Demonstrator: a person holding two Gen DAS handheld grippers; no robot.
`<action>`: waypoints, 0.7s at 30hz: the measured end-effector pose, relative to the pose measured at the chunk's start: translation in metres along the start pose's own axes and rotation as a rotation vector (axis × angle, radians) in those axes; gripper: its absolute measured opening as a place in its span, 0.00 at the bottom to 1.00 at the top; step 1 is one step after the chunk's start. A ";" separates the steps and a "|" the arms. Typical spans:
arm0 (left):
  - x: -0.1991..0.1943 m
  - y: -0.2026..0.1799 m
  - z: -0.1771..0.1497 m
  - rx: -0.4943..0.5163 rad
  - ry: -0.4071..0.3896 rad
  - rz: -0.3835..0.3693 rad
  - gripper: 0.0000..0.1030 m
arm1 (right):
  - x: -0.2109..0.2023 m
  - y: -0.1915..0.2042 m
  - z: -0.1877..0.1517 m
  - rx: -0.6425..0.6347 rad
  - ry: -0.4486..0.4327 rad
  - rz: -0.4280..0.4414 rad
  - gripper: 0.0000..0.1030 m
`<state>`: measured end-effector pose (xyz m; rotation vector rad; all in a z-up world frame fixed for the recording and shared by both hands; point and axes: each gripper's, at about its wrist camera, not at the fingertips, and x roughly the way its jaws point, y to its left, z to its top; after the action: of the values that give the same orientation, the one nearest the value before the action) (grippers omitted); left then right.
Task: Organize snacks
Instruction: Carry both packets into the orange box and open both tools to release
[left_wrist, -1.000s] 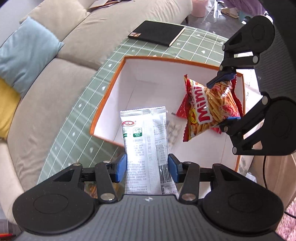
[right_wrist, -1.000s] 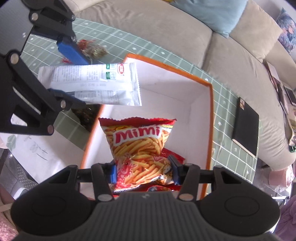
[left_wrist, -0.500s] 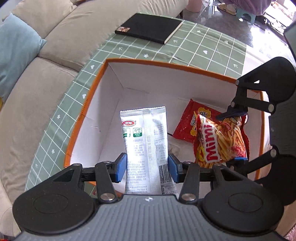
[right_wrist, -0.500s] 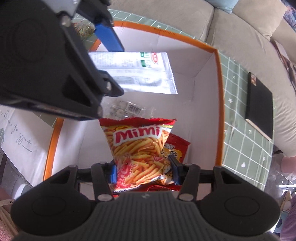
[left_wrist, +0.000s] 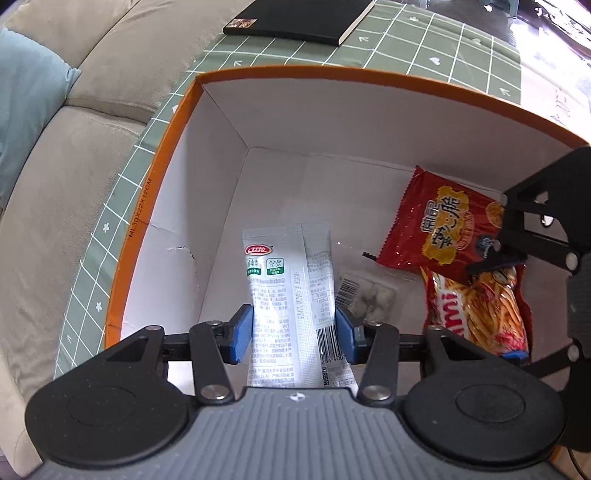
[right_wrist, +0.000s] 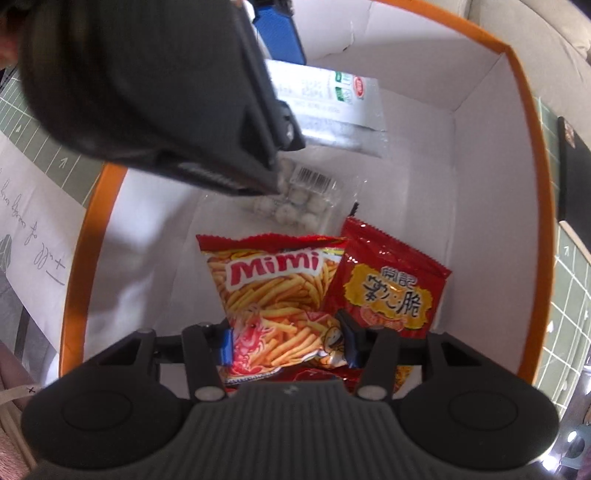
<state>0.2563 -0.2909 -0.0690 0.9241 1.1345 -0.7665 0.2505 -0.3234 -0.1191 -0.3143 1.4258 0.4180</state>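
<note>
With both packets hanging inside the orange-rimmed white cardboard box (left_wrist: 155, 206), your left gripper (left_wrist: 293, 332) pinches the silver-white foil sachet (left_wrist: 284, 291) by its lower sides. Your right gripper (right_wrist: 286, 345) clamps the red Mimi fries bag (right_wrist: 273, 291) at its base. Both look light, crinkly and slippery, so grip the edges gently.

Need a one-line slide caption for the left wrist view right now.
Left tool holds a silver-white snack packet inside the orange-rimmed box, beside the right tool gripping a Mimi bag.

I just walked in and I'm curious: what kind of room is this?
Most likely a home living room: a beige sofa with a blue cushion sits beside a table under a green checked tablecloth.
</note>
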 end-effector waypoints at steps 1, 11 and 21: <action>0.004 0.000 0.000 -0.001 0.005 0.006 0.52 | 0.002 0.000 0.001 -0.002 0.004 0.004 0.49; 0.027 -0.001 -0.003 -0.024 0.036 -0.003 0.54 | 0.007 0.004 0.001 -0.002 0.016 0.017 0.51; 0.014 0.017 -0.009 -0.080 -0.015 -0.026 0.77 | 0.000 0.007 0.004 0.004 0.025 0.018 0.64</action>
<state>0.2714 -0.2765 -0.0799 0.8366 1.1580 -0.7423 0.2506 -0.3159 -0.1185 -0.3051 1.4550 0.4272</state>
